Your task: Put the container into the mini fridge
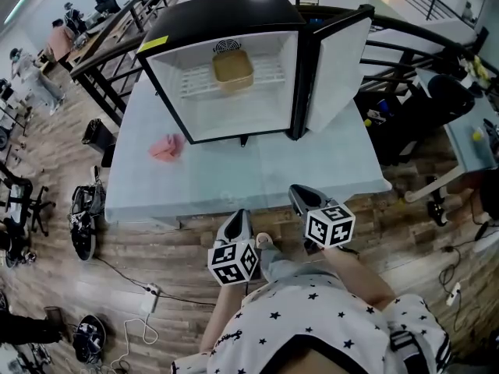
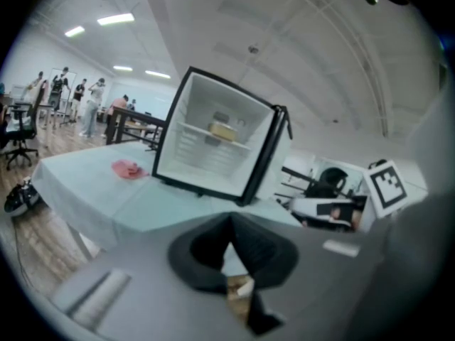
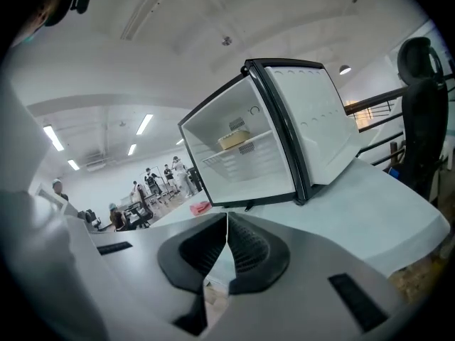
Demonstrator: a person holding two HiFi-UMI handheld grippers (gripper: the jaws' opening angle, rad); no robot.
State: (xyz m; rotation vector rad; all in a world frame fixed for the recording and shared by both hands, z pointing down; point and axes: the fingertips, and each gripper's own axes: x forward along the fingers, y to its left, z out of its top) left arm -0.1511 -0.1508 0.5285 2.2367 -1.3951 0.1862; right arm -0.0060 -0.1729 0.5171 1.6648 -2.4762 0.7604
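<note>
Tan container (image 1: pixel 232 67) resting on the white wire shelf (image 1: pixel 271 72) in the upper part of the fridge (image 1: pixel 222 23), near the back wall and roughly centred. Its contents cannot be made out. A round grille on the back wall is partly covered by its far rim. The fridge is black outside and white inside, and its door (image 1: pixel 339 70) is swung fully open to the right in the head view. It stands on the far half of a pale table (image 1: pixel 257 174), whose far edge it hides. A crumpled pink cloth (image 1: pixel 167 147) lies on the table just left of the fridge's front corner, apart from it. Both grippers are held off the table's near edge, well apart from the fridge and over the wooden floor (image 1: pixel 156 244). The left gripper (image 1: pixel 237 220) has its jaws brought together with nothing between them. Its own view is blurred, but the dark pads can be seen meeting at the tips. The right gripper (image 1: pixel 299 196) is likewise closed and empty, pads touching along their length. Each gripper carries a marker cube (image 1: pixel 232 262), and these hide the person's hands from the head view. Only the person's patterned shirt (image 1: pixel 312 326) and forearms show, cut off at the lower frame edge. People in the background hall are too small to describe.
</note>
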